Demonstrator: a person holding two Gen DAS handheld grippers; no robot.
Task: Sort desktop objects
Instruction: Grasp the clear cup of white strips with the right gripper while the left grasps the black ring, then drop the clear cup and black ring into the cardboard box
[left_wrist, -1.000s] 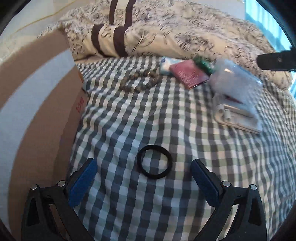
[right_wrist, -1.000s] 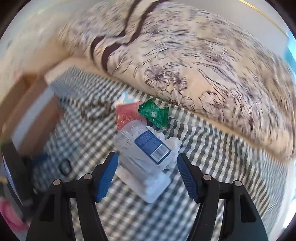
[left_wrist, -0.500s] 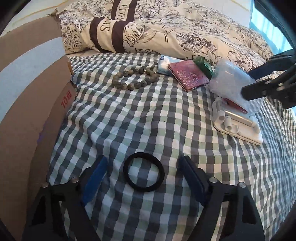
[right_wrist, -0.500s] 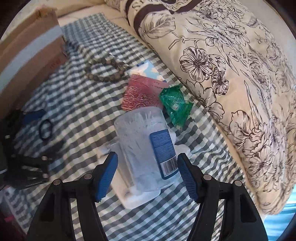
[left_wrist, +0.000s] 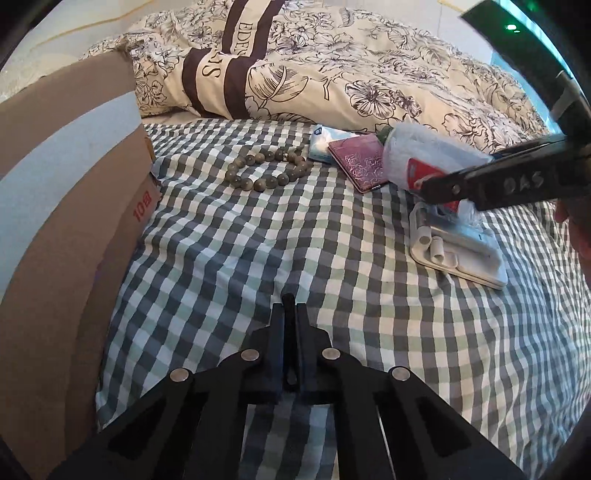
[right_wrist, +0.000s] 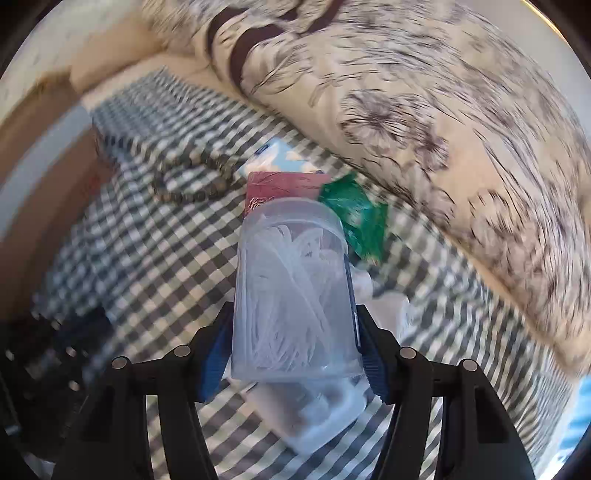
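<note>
My left gripper (left_wrist: 290, 301) is shut low over the checked bedsheet (left_wrist: 258, 258). The black rubber ring (left_wrist: 290, 332) is pinched flat between its blue pads, and only a dark sliver of it shows. My right gripper (right_wrist: 295, 354) is shut on a clear plastic jar (right_wrist: 291, 288) of white picks, lifted above a white tray (right_wrist: 325, 417). In the left wrist view that jar (left_wrist: 417, 158) hangs at the right in the right gripper (left_wrist: 498, 181). A bead bracelet (left_wrist: 266, 168), a red patterned case (left_wrist: 360, 162) and a tissue pack (left_wrist: 321, 144) lie farther back.
A tall cardboard box (left_wrist: 62, 229) stands along the left side of the bed. A floral duvet (left_wrist: 332, 74) is heaped at the back. A green packet (right_wrist: 362, 218) lies by the red case (right_wrist: 284, 184). The white tray (left_wrist: 458, 254) rests at the right.
My left gripper closed on the black ring, which lay open between its fingers before. My right gripper closed on the clear jar and raised it off the white tray.
</note>
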